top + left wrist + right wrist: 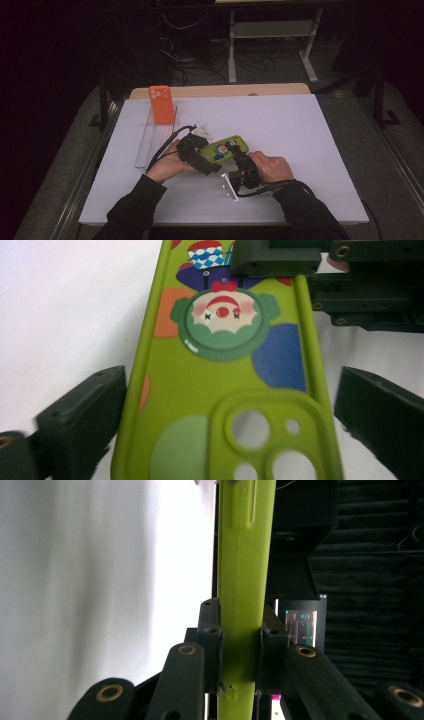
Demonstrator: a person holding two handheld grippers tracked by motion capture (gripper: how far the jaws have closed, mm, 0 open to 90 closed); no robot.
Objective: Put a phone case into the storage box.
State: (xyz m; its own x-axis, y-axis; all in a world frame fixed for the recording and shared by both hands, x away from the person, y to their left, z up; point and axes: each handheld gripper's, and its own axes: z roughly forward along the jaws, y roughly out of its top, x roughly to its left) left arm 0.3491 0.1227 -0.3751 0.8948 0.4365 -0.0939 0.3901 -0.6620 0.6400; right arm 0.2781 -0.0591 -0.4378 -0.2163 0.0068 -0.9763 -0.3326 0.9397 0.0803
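A green phone case (225, 148) with a clown picture is held above the white table (300, 150), near its middle. My right gripper (240, 159) comes from the near right. It is shut on the case (245, 555), with its pads (212, 635) pressing both faces at one end. In the left gripper view, my right gripper (280, 260) clamps the far end of the case (225, 380). My left gripper (227, 410) is open. Its jaws stand wide on either side of the camera-hole end, with a gap at each edge. In the high view, my left gripper (206, 152) is at the case's left end.
An orange phone case (161, 104) stands upright in a clear slotted rack (149, 145) at the back left. A small white piece (202, 132) lies just behind the grippers. A white marker bar (229, 186) lies near the front edge. Both forearms reach in from the bottom.
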